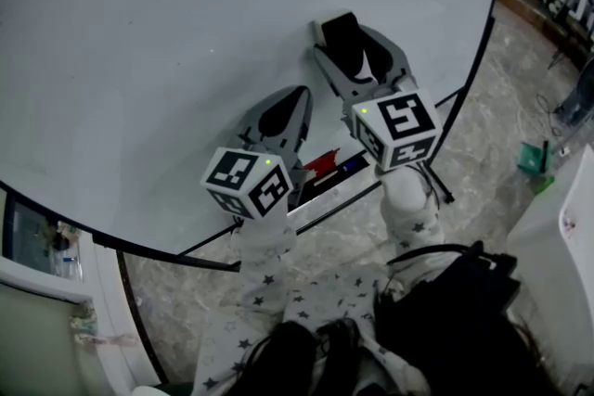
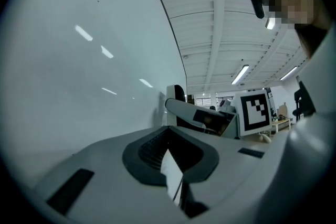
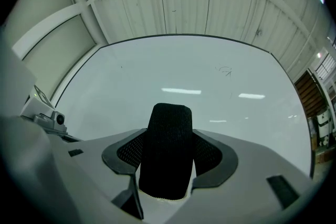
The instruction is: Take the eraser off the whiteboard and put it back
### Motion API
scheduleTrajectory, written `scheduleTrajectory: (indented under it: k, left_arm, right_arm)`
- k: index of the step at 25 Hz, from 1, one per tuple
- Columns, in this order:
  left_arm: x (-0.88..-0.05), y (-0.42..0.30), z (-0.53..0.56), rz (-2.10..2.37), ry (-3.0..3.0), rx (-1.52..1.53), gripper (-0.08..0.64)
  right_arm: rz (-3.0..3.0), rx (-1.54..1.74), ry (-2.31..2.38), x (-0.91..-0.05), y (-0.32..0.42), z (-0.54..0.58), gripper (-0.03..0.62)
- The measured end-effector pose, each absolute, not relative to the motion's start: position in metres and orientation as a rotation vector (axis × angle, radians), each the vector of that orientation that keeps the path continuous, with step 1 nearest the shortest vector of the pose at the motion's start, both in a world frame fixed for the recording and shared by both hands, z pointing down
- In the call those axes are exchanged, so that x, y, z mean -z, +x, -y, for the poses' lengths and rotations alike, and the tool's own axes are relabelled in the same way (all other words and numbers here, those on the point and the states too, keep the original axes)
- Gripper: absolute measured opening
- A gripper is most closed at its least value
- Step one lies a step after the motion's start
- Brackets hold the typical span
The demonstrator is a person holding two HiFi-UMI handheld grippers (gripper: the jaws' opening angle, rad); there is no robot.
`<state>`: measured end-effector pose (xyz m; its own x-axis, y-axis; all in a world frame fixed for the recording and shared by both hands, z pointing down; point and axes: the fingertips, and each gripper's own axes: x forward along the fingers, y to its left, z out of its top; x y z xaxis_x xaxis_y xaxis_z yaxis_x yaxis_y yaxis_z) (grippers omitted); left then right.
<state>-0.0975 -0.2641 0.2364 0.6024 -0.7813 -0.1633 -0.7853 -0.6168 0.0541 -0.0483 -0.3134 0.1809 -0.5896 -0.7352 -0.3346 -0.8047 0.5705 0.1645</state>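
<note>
One hand-held gripper, spread wide, clamps the eraser.

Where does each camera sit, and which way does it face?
Head view: on the person's head, steeply down at the whiteboard; shows sleeves, left gripper, right gripper.
Left gripper view: on that gripper, along the whiteboard towards the ceiling; shows its jaws.
Right gripper view: on that gripper, facing the whiteboard; jaws grip the eraser.
Shared: head and left gripper views both show the right gripper.
</note>
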Motion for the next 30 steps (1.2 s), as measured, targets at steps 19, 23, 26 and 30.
scheduleTrajectory:
  k: [19,23,26,30]
  left_arm:
    - [-0.2301,-0.0916,0.2717,-1.319,-2.794,-0.273,0.001]
    - [-0.2314,-0.0914,0.2725,-1.316,-2.802,-0.272,0.001]
    - [-0.2314,-0.0907,0.2720,-1.314,-2.807,-0.273,0.002]
    - [-0.2320,-0.0902,0.2715,-1.315,-2.810,-0.274,0.002]
  right_arm:
    - [-2.539,-0.528,-1.356,-0.1760,-0.0540,0.3176,0.262]
    - [-2.536,-0.565,-1.358,-0.1760,-0.0562,0.3178,0.264]
    - [-2.519,-0.580,-1.371,-0.1756,-0.0575,0.3181,0.264]
    - [-2.509,-0.559,-1.367,-0.1757,-0.0561,0.3208,0.286]
